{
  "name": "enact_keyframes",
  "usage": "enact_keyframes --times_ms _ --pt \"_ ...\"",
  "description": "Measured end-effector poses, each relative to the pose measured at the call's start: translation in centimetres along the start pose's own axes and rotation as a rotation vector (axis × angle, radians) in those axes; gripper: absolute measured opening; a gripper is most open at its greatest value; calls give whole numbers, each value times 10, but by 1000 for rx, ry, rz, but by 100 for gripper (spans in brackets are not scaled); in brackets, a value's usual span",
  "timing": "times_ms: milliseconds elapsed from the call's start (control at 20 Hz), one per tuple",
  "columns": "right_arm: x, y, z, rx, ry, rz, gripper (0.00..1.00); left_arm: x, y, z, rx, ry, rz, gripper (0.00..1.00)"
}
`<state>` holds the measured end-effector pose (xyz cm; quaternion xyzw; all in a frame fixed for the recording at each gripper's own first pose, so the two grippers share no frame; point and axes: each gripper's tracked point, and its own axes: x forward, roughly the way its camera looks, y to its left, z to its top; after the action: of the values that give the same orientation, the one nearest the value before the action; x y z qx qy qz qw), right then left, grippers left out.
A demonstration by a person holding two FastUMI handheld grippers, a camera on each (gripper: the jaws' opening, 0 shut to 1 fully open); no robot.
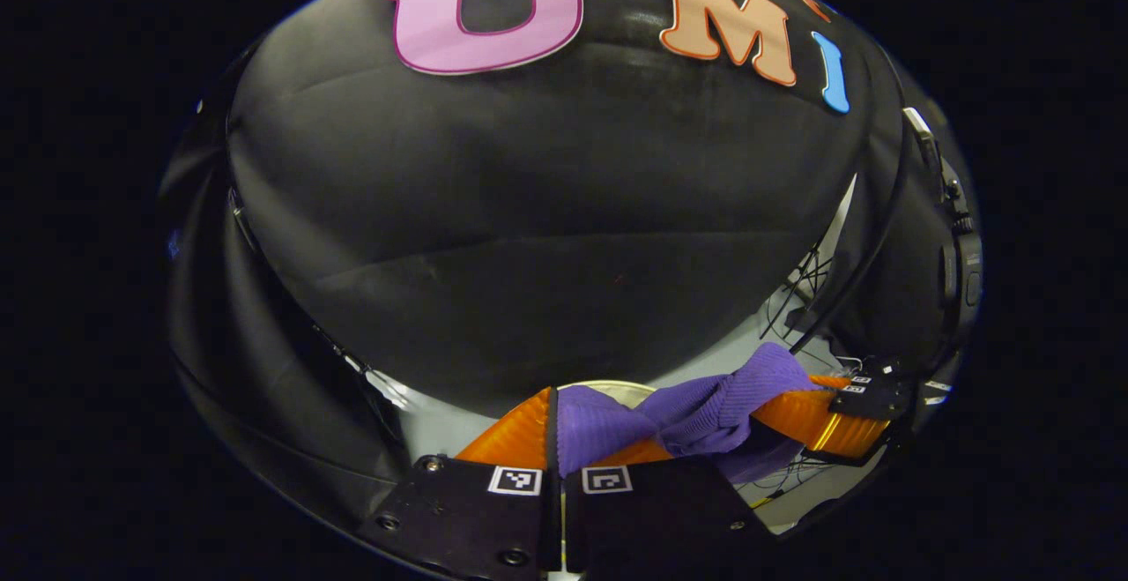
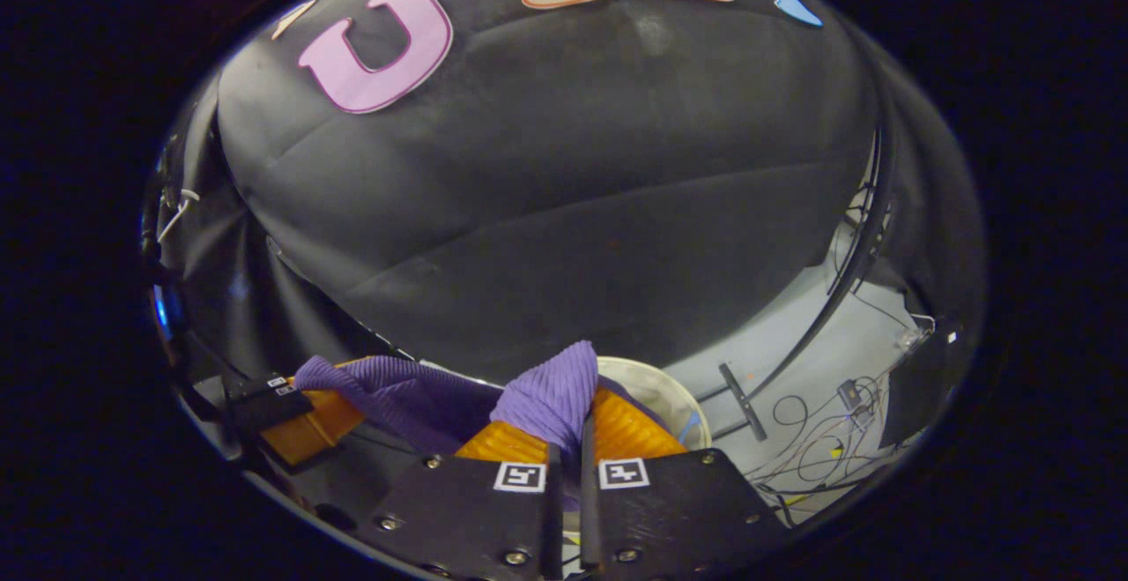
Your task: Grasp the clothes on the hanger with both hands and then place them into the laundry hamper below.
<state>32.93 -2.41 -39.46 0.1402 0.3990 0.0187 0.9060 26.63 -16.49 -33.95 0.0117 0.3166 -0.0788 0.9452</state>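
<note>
My left gripper (image 1: 561,440) and right gripper (image 2: 566,440) both clamp the purple garment (image 1: 705,409), stretched across the frame bottom, white hamper rim (image 2: 656,383) just behind.

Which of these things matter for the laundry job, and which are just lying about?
Part of the job:
purple garment
left gripper, shut on it
right gripper, shut on it
pale hamper rim

Just lying about:
loose cables on the floor

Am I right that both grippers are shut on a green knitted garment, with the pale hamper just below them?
Not quite: the garment is purple, not green, as the right gripper view shows. Both the right gripper and the left gripper do pinch it above the pale hamper.
</note>
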Motion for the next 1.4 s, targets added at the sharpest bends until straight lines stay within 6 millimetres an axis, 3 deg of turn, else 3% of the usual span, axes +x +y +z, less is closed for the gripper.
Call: enact_keyframes --times_ms 100,150,200,250,350,400,450,550,700,750,1050,1150,1400 --pt "-8 -2 -8 -6 11 -6 19 -1 -14 -9 -7 14 -55 6" --pt "-13 -1 -8 -3 4 -11 29 -4 -16 -12 -5 28 -70 9" --pt "-19 2 -5 2 -9 -11 31 -10 -13 -9 4 19 -71 12" --pt "-27 4 -2 1 -14 -13 48 -15 -8 -5 13 8 -61 24" --pt "-49 10 1 -10 -36 -9 81 -19 -11 -3 12 -3 -69 26" --pt "-63 12 4 -18 -51 -15 72 -27 -13 -2 17 -7 -76 27" --pt "-77 14 8 -23 -65 -26 89 -43 -7 3 22 -23 -81 47" --pt "-104 18 14 -24 -102 -46 90 -66 -5 12 43 -56 -81 85" --pt "-144 22 17 -24 -152 -65 89 -104 -7 22 58 -91 -92 83" --pt "-158 25 19 -21 -171 -67 99 -120 -6 28 58 -108 -96 83" --pt "-242 51 30 -19 -288 -108 99 -212 13 68 97 -273 -100 85" --pt "-273 67 36 -27 -340 -115 99 -243 23 68 95 -265 -94 98" --pt "-361 118 52 -54 -483 -115 100 -313 47 94 76 -330 -107 94"
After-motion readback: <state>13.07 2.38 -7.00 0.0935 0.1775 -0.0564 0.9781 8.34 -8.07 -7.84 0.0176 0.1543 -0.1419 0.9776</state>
